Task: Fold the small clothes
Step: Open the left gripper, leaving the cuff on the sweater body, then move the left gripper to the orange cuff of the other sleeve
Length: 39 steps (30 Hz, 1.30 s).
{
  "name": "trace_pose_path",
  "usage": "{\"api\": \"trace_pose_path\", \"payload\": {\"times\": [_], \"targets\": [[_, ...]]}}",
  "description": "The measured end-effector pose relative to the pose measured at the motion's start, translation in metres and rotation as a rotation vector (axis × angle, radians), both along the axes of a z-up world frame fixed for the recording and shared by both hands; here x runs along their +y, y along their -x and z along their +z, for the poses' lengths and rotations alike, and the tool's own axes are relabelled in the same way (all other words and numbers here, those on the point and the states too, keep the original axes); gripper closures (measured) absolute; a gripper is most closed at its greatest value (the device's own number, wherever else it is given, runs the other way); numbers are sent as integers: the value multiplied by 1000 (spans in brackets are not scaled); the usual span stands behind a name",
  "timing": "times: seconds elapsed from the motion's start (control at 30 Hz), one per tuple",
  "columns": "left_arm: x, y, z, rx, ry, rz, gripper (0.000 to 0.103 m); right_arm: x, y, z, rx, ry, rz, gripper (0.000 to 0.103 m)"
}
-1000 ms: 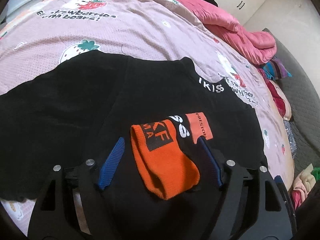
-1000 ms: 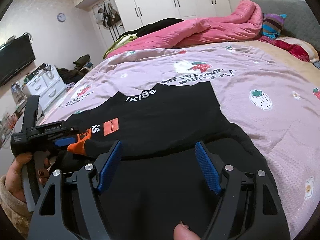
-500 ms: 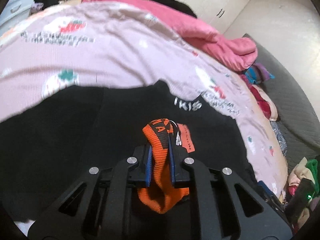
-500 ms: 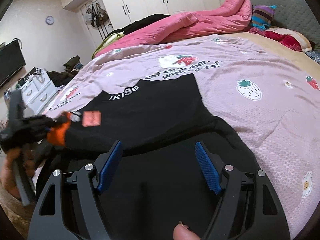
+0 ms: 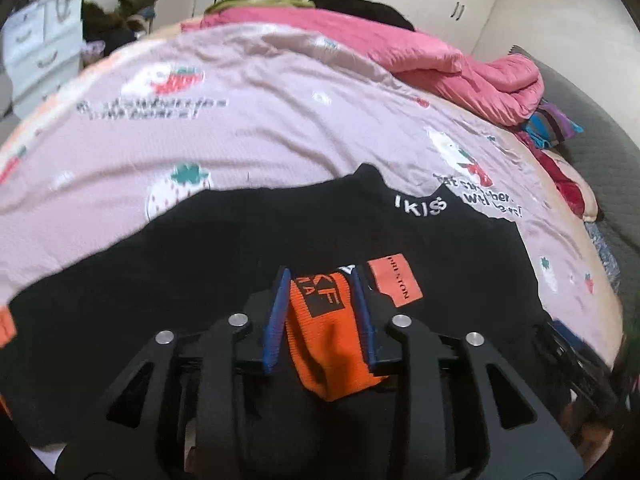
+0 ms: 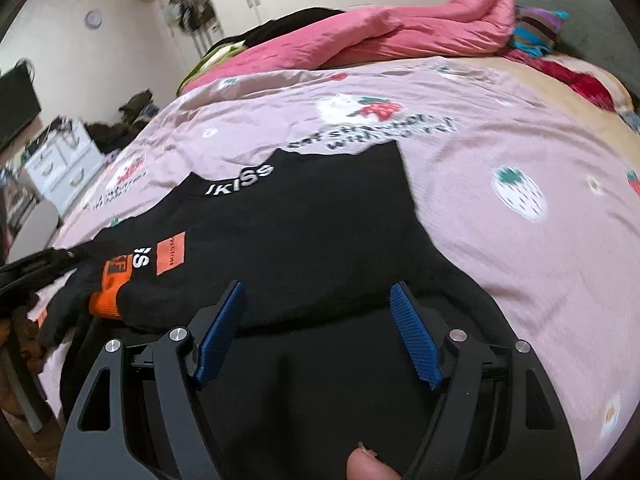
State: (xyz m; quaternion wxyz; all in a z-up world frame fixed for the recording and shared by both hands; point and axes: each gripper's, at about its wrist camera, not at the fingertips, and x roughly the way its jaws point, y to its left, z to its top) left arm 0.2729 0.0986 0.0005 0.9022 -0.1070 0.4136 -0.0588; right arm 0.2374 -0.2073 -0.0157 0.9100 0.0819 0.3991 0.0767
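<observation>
The left tongs point(image 5: 320, 312) are opening, the orange cuff point(image 5: 326, 328) between their pads, its length running along the fingers toward the black sweater point(image 5: 400, 240) collar. Half a second ago they pinched it tight. The right tongs point(image 6: 318, 334) gape empty above the sweater's hem.

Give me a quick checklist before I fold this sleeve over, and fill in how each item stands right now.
1. Orange cuff between the left gripper jaws: ok, it sits between the blue pads, though the jaws are opening.
2. Firm hold on the cuff: cannot tell, since the jaws are opening.
3. Right gripper free to help: ok, jaws wide apart with nothing between them, over the black top.
4. Top lying flat on the pink sheet: ok at the far body; near part hidden by the grippers.
5. Landing area clear: ok, only the orange patch and white lettering show there.
</observation>
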Motion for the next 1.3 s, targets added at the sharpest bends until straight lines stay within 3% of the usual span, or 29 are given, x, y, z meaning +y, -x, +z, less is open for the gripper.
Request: {"api": "trace_pose_path", "payload": {"times": [0.1, 0.23, 0.4, 0.47, 0.57, 0.63, 0.73, 0.8, 1.1, 1.3], "targets": [[-11, 2, 0, 10, -1, -49, 69, 9, -18, -6, 42, 40, 33, 29], [-26, 0, -20, 80, -42, -92, 67, 8, -36, -27, 124, 165, -4, 29], [-27, -8, -53, 144, -91, -71, 45, -5, -36, -40, 138, 129, -16, 29], [-21, -9, -57, 150, -51, -58, 45, -3, -31, -35, 114, 121, -10, 27], [-23, -6, -51, 133, -62, -62, 45, -10, -17, -23, 66, 55, -18, 22], [-26, -5, -49, 129, -62, -66, 39, -18, -3, -13, 36, 7, -44, 12], [-30, -2, -47, 128, -76, -71, 36, -27, 19, 3, 18, -35, -52, 9], [-34, 2, -43, 119, -91, -64, 36, -31, 31, 14, -11, -33, -57, 8], [-56, 41, -5, 16, -105, -73, 13, -46, 64, 49, -109, -4, -48, 5], [-54, 56, 13, -10, -99, -52, 9, -46, 76, 60, -138, -16, -33, 5]]}}
